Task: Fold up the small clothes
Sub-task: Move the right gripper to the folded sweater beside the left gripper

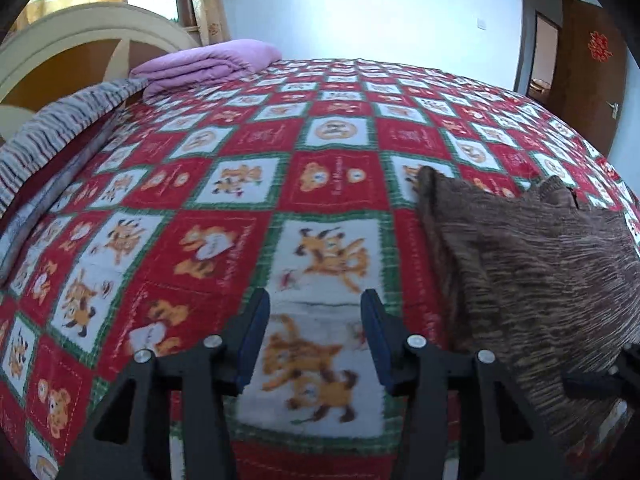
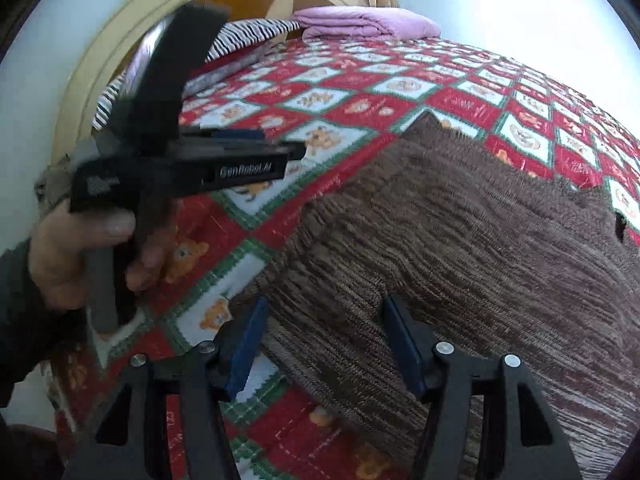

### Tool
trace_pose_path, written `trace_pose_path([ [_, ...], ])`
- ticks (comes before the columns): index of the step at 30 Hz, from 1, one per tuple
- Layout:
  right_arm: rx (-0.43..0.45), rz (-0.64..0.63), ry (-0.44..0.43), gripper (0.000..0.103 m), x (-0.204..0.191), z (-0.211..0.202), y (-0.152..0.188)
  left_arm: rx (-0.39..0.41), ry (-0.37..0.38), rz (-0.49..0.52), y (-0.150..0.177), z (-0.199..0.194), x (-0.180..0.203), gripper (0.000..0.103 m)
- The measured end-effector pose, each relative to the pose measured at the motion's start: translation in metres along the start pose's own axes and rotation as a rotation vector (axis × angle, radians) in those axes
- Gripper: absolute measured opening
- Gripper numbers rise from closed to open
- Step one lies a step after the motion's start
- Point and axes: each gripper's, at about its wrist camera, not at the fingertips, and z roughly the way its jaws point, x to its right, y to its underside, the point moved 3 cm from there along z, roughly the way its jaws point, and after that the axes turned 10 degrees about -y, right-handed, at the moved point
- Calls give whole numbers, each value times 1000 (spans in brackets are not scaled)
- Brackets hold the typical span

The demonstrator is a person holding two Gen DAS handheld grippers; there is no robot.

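Bed [image 1: 328, 184] fills both views, covered by a red, white and green checked blanket [image 2: 328, 104] with cartoon animals. Cream curved headboard [image 1: 80, 28] at the far end; a striped pillow [image 1: 52, 128] lies along it, and a folded purple blanket [image 1: 208, 64] sits just beside the pillow. White wall behind, a window with patterned curtain above the headboard, a brown door [image 1: 584, 80] with a red ornament at the far right.

Brown knit garment [image 2: 460, 240] lies spread flat on the checked blanket — in the left wrist view it is off to the right of the left tongs [image 1: 316, 340], cut off by the frame edge. A dark gap shows at its far edge; a hole or a fold, cannot tell.

Left tongs: jaws apart, only blanket between them, nothing held. In the right wrist view they appear from the side in the person's left hand [image 2: 80, 256], blurred, sleeve cut off at the edge.

Right tongs [image 2: 324, 344]: jaws apart over the near edge of the garment — fabric lies beneath the gap, pads not pressing on it. Its near hem is hidden behind the tong bodies.
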Motion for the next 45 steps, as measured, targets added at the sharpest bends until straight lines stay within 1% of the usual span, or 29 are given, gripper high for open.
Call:
trace_pose_path([
  [2,33,21,42,62,8,-1,-7,-21,-12,-40,0,5,-7,69],
  [3,26,23,62,62,10,4,-8,-25,-11,-50,-1,6,-9,69],
  [4,-23,23,66,62,11,16,-4,-27,-12,-51,-1,6,-9,69],
  [5,-48,16,70,62,7,24,-1,-28,-13,-47,0,6,-9,70],
  [6,-25,-24,96,62,1,23,2,-28,-14,-38,0,6,-7,73],
  [7,-24,-51,83,62,-6,22,4,-26,-14,-31,0,6,-7,74],
  [9,-17,-30,35,62,-12,13,7,-20,-16,-21,1,6,-7,76],
  [11,13,-43,50,62,-16,3,8,-27,-12,-21,1,8,-8,77],
  [14,36,-133,126,62,-29,-5,11,-47,-22,-7,2,12,-5,77],
  [17,-11,-262,220,62,-50,9,23,-50,-33,19,3,13,0,77],
  [18,-22,-305,273,62,-55,13,27,-50,-36,29,3,13,2,77],
  [19,-17,-332,318,62,-58,14,29,-48,-40,36,3,12,3,77],
  [21,0,-341,366,62,-59,12,26,-44,-50,53,3,12,6,77],
  [22,13,-344,407,62,-58,10,24,-42,-52,57,3,12,6,77],
  [23,17,-342,418,62,-57,9,23,-41,-55,62,3,12,7,77],
  [24,13,-335,405,62,-57,10,23,-41,-57,65,3,12,7,78],
  [25,2,-323,367,62,-58,11,25,-42,-59,67,3,12,8,78],
  [26,-8,-327,350,62,-60,12,27,-41,-60,71,2,12,9,78],
  [28,-2,-373,400,62,-69,10,34,-39,-65,80,1,12,11,78],
  [30,11,-385,446,62,-70,9,32,-35,-66,91,-1,12,14,78],
  [31,25,-388,481,62,-69,7,30,-33,-60,94,-3,12,15,78],
  [32,30,-385,491,61,-68,7,28,-30,-52,92,-6,12,16,78],
  [33,25,-377,479,61,-66,8,28,-25,-33,79,-10,11,16,78],
  [34,22,-378,472,58,-66,8,29,-25,-18,67,-13,11,16,79],
  [35,22,-389,475,55,-67,9,30,-26,2,51,-17,11,16,80],
  [39,11,-465,523,52,-81,18,37,-11,97,-2,-35,12,20,81],
  [41,6,-485,540,50,-84,21,39,-5,130,-6,-40,12,28,81],
  [45,7,-469,530,50,-85,19,38,-8,217,23,-50,15,50,81],
])
